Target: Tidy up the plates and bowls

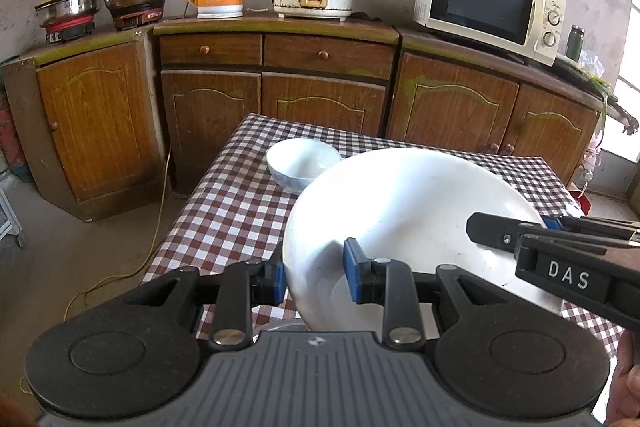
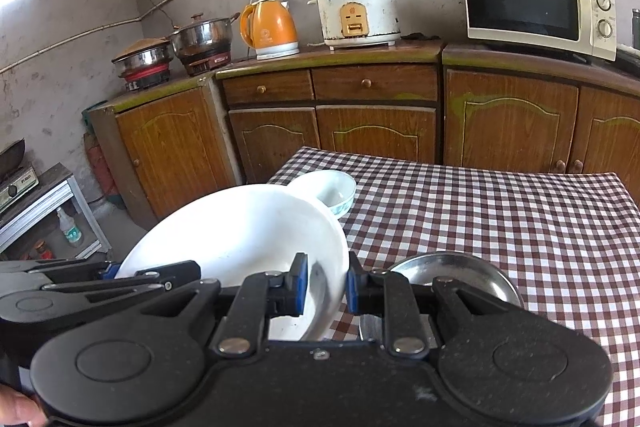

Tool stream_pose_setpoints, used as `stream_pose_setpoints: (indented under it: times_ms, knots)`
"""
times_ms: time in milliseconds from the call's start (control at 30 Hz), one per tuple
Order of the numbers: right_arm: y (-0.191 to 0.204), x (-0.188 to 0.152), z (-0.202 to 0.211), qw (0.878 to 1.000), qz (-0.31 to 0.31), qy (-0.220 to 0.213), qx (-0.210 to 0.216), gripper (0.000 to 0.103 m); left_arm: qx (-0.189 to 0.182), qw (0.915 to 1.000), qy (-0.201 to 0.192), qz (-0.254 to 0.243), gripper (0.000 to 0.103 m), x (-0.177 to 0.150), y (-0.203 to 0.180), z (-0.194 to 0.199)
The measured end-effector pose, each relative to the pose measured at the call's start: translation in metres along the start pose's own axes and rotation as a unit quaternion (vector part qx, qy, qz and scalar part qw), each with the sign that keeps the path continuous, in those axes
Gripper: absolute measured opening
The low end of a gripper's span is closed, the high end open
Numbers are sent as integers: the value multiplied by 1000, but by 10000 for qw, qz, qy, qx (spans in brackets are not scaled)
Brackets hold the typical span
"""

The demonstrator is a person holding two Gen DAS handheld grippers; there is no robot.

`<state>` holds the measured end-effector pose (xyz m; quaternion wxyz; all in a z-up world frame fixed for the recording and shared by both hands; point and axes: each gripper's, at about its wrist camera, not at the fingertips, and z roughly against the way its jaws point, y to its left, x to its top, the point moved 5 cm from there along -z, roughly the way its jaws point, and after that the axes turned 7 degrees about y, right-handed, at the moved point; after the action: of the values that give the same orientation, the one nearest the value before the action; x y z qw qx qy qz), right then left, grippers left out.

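White plate [image 1: 400,203] between both hand-held grippers

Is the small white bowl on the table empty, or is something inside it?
Empty, as far as visible. The small white bowl stands upright on the checked tablecloth, and its visible inside shows only bare white surface.

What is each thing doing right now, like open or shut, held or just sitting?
Large white plate: tilted, held at both rims.
Left gripper: shut on the plate's rim.
Right gripper: shut on the plate's opposite rim.
Small white bowl: upright, empty, on the checkered tablecloth.
Metal dish: lying on the cloth.
Microwave: door shut.
Rice cooker: lid on.
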<state>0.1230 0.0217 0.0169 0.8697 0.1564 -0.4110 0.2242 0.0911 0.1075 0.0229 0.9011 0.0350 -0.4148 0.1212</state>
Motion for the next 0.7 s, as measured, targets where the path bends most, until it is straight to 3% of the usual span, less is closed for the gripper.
stream_pose_setpoints:
  times_ms: [700]
  knots:
    - [10,-30,-13,9997,-65,232,103,25,74,9998,167,69,29,-27,15,-4]
